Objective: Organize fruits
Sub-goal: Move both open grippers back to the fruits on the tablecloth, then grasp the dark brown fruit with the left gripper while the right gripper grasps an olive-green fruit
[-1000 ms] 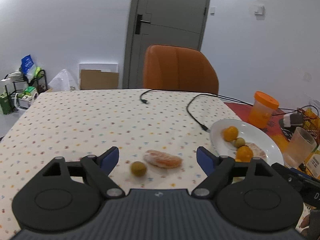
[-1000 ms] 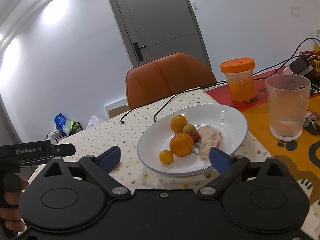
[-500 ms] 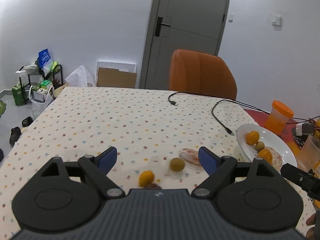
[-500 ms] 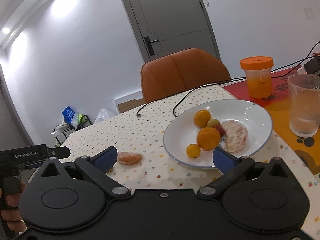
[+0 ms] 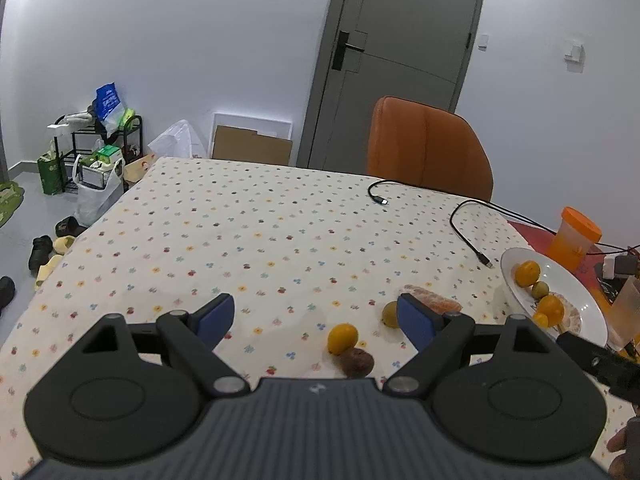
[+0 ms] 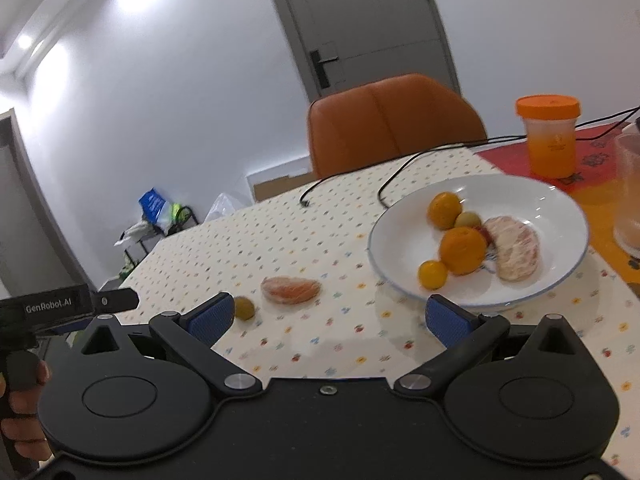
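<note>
With both jaws spread and empty above the desk (image 5: 248, 232), you take the light, soft segment (image 6: 291, 290) gently across its middle.

Worktop cloth (image 5: 248, 232): cream, scattered with small multicoloured flower dots.
Plate (image 6: 556, 208): white with a thin blue rim.
Fruit on plate: two oranges (image 6: 462, 250), a small yellow-orange one, a green one, a pale pink peeled segment (image 6: 516, 252).
Loose fruit: orange-pink segment (image 6: 290, 290), olive-green ball (image 6: 244, 308), yellow-orange ball (image 5: 343, 338), brown ball (image 5: 357, 362).
Chair (image 5: 428, 152): burnt orange.
Cup (image 6: 550, 136): orange lid and contents.
Claw pads (image 5: 414, 322): blue on black.
</note>
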